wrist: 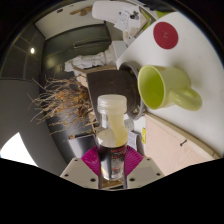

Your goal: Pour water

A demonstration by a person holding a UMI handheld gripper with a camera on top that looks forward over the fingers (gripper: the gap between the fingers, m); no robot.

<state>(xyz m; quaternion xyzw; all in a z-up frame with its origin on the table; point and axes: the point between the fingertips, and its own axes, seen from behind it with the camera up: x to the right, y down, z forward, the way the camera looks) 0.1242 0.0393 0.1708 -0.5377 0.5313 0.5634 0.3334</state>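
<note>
My hand-held gripper (112, 163) was clamped on the bottle (112, 135), cap apparently on. Green mug (165, 87) sat offset on the bench (195, 60); tilting there risked spilling short.

My tool (112, 165) points forward and somewhat downward, its two fingers rising from the near edge of my view. The pink pads (92, 160) on their inner faces show on either side of a small bottle (112, 135) that stands upright between them. Both fingers press against the bottle's dark lower body, so the tool is clamped on it with no gap visible at either side. The light-coloured finger bases sit level with each other, left and right. My hand and arm behind the tool are out of sight
</note>
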